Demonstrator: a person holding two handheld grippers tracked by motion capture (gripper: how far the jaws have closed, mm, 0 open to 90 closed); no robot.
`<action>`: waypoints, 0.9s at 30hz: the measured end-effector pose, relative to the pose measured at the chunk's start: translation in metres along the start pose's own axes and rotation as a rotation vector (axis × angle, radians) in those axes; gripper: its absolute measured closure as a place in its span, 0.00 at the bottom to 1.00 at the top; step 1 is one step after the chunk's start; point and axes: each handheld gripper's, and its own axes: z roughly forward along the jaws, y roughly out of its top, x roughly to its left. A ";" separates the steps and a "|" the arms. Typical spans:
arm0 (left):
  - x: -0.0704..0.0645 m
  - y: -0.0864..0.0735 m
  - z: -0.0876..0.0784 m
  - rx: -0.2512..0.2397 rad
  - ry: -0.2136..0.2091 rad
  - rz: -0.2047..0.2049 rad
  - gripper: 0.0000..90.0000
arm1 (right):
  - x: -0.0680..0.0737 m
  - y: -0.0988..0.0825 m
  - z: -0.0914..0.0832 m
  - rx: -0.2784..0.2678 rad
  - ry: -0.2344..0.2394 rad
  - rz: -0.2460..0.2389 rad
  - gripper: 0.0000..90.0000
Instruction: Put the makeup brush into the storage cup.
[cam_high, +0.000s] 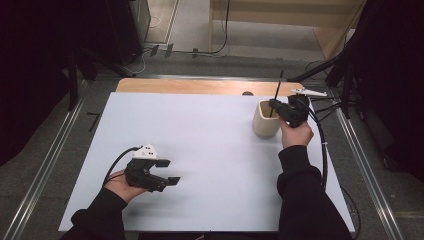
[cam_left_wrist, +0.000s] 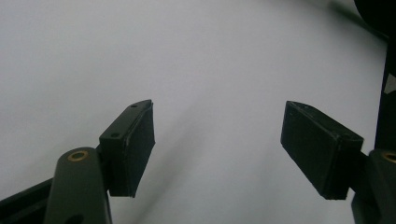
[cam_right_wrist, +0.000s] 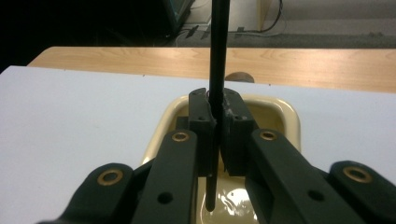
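Right gripper (cam_high: 272, 104) sits at the upper right of the high view, over the rim of a cream cup (cam_high: 265, 122), and its jaws are pinched tight on a thin black rod (cam_high: 275, 97). From up here the rod is a hairline; what kind of tool it is, a pen, a stick or a stirrer, cannot be told. In the right gripper view the rod (cam_right_wrist: 217, 51) runs straight up the middle of the frame, its long axis near vertical, the top cut off by the upper edge. The lower tip pokes out beneath the jaws and hangs inside the cup (cam_right_wrist: 280, 109), just above the glossy bottom; whether it touches is hard to say. The gripper's (cam_right_wrist: 215, 112) own arms hide most of the near rim. In the high view the rod leans slightly, top toward the upper right, lower end down in the cup's mouth.

Left gripper (cam_high: 167, 172) is low in the lower left of the high view, held in the left hand (cam_high: 122, 186), jaws wide apart with nothing between them. In the left gripper view the gripper (cam_left_wrist: 217, 137) looks out on the white tabletop (cam_left_wrist: 196, 56); the dark shapes at the right edge and upper right corner are cropped and unreadable.

Beyond the white sheet (cam_high: 190, 125), a strip of wooden table (cam_high: 200, 86) shows, with a small dark lump on it behind the cup, too small to name
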 end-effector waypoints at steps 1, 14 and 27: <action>0.000 0.000 0.000 0.000 0.000 0.000 0.29 | 0.000 -0.001 0.000 0.000 0.000 0.001 0.96; 0.000 0.000 0.000 -0.002 -0.003 0.000 0.29 | 0.001 -0.008 0.000 0.012 0.006 -0.013 0.96; 0.000 0.000 0.000 -0.002 -0.002 0.000 0.29 | 0.000 -0.010 -0.004 0.011 0.011 -0.016 0.95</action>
